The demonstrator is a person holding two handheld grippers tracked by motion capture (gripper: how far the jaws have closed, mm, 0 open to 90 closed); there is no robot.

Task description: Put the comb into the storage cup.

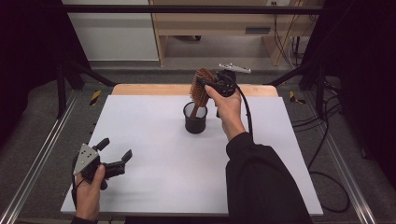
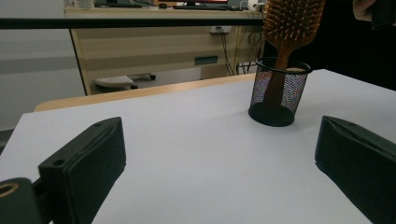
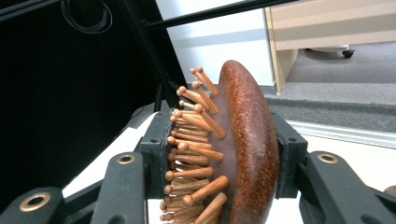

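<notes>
A brown wooden hairbrush (image 1: pixel 201 87) stands handle-down in a black mesh cup (image 1: pixel 195 118) near the middle back of the white table. My right gripper (image 1: pixel 204 84) is shut on the brush's head; in the right gripper view its jaws press the bristle side and the rounded back of the hairbrush (image 3: pixel 233 154). My left gripper (image 1: pixel 116 154) rests low over the table's front left, open and empty. In the left gripper view the mesh cup (image 2: pixel 279 92) with the hairbrush (image 2: pixel 289 28) stands ahead to the right, between and beyond its two black fingers (image 2: pixel 88 163).
The white table top (image 1: pixel 154 154) lies on a wooden board, with metal rails along both sides. A pale wooden desk (image 1: pixel 219 23) and cables stand on the floor behind. Black curtains hang to the left and right.
</notes>
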